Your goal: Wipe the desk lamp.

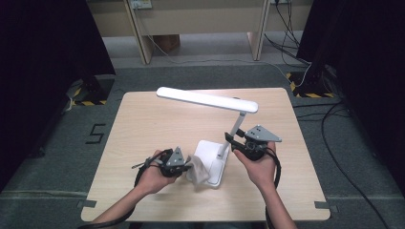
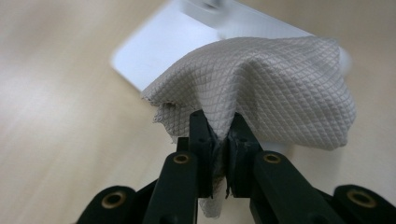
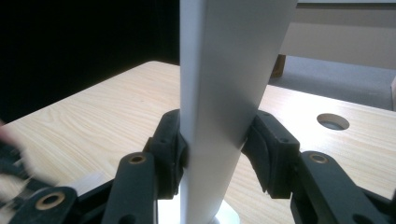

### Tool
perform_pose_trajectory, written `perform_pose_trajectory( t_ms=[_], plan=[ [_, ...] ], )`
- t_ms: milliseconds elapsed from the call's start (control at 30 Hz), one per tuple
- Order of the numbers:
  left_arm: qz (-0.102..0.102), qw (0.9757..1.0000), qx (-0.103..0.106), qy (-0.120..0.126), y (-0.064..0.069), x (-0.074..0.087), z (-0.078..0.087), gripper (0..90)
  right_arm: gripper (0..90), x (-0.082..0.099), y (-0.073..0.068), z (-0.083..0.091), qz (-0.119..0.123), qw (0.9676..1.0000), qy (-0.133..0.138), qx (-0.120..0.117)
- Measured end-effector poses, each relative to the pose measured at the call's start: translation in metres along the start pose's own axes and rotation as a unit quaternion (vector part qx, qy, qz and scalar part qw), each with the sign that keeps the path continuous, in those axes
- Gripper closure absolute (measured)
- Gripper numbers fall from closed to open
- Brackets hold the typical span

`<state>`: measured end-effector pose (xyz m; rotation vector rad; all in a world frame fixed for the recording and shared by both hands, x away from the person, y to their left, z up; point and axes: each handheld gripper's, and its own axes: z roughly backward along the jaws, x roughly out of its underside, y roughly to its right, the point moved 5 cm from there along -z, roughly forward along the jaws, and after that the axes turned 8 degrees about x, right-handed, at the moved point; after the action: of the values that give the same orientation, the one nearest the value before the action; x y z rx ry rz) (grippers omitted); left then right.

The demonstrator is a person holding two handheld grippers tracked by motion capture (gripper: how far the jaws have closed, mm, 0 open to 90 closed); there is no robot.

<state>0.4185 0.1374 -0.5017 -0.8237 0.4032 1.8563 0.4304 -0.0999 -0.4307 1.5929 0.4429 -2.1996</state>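
A white desk lamp stands on the table, with a long flat head [image 1: 207, 99], a slanted arm [image 1: 234, 130] and a flat base [image 1: 210, 157]. My right gripper [image 1: 235, 143] is shut on the lamp's arm [image 3: 224, 93], its jaws pressing on both sides just above the base. A grey quilted cloth [image 1: 198, 169] hangs bunched from my left gripper [image 1: 187, 167], which is shut on it. In the left gripper view the cloth [image 2: 261, 88] spreads over the near corner of the lamp base [image 2: 163, 51], pinched between the left gripper's [image 2: 219, 135] jaws.
The light wooden table [image 1: 143, 124] has a round cable hole [image 3: 332, 121] in its top. Cables [image 1: 334, 119] trail on the grey floor to the right. Wooden furniture legs [image 1: 138, 33] stand beyond the table's far edge.
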Motion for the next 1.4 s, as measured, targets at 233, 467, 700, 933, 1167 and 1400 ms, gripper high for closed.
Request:
perform_pose_trajectory(
  t_ms=[233,467,700,933,1167,1400],
  plan=[
    [0.035,0.9968,-0.072,0.001,-0.053,-0.020,-0.041,82.7,57.1,0.000,0.000,0.000,0.000,1.0000,0.000,0.000],
    [0.040,0.9971,-0.061,-0.022,-0.056,-0.018,-0.064,82.7,57.1,0.000,0.001,0.000,-0.001,1.0000,-0.002,-0.002],
    [0.023,0.9984,-0.047,-0.024,-0.041,-0.007,-0.051,82.7,57.1,0.001,0.000,0.000,-0.001,1.0000,0.003,0.001],
    [0.002,0.9992,-0.020,-0.034,-0.023,0.004,-0.038,82.8,57.1,0.001,0.000,0.000,-0.001,1.0000,0.003,0.002],
    [-0.018,0.9986,0.008,-0.048,-0.004,0.015,-0.023,82.8,57.2,0.001,0.000,0.000,0.001,1.0000,0.004,0.004],
    [-0.029,0.9978,0.030,-0.051,0.018,0.029,-0.006,82.8,57.2,0.001,-0.001,0.000,-0.001,1.0000,0.002,0.004]
  ],
)
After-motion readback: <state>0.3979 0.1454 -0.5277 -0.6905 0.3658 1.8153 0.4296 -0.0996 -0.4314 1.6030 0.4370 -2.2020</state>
